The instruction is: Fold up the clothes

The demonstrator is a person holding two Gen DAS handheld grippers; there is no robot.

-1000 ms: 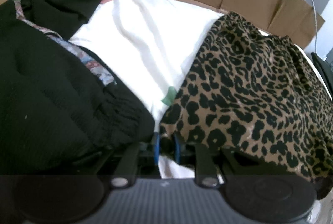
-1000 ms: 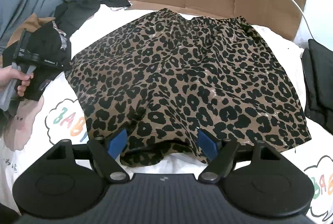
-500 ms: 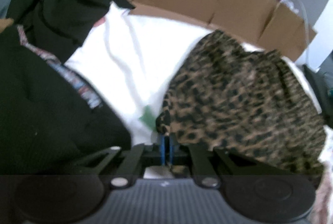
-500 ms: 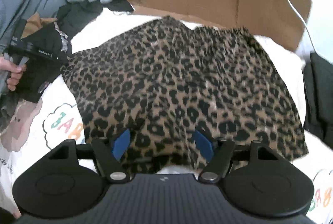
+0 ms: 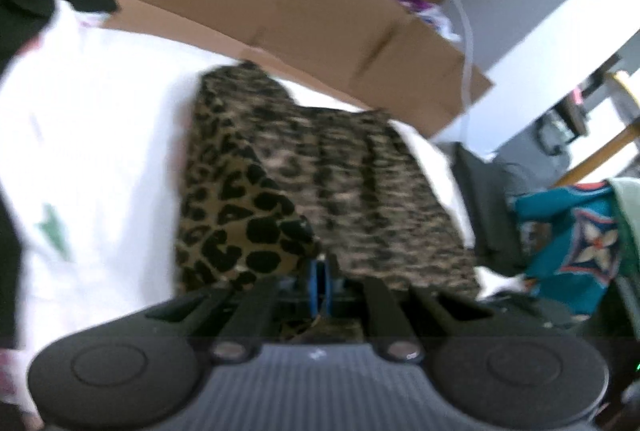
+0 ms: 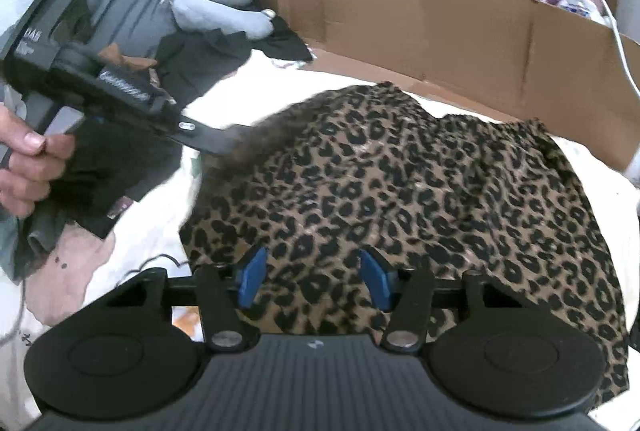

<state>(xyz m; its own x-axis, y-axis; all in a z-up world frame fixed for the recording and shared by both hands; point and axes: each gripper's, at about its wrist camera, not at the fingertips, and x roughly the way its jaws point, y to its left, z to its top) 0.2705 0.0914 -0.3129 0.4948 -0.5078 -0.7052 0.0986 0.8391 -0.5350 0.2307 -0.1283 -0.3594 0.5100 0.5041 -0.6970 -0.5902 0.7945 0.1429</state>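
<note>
A leopard-print skirt (image 6: pixel 420 191) lies on a white printed sheet (image 6: pixel 248 99). My left gripper (image 5: pixel 319 283) is shut on the skirt's left edge (image 5: pixel 240 223) and lifts it up and over toward the right, so a flap stands above the rest of the skirt (image 5: pixel 360 183). In the right wrist view the left gripper's fingers (image 6: pixel 216 141) reach into the raised fabric. My right gripper (image 6: pixel 314 277) is open, its blue pads on either side of the skirt's near hem, touching nothing I can see.
A cardboard wall (image 6: pixel 440 31) runs along the far side. Black clothes (image 6: pixel 192 71) and a grey neck pillow (image 6: pixel 224 7) lie at the left. A dark folded garment (image 5: pixel 484 207) and a teal patterned cloth (image 5: pixel 576 239) lie at the right.
The left gripper closed on the skirt's left edge, then lifted it and carried it rightward over the skirt. The right gripper moved forward over the near hem and stayed open.
</note>
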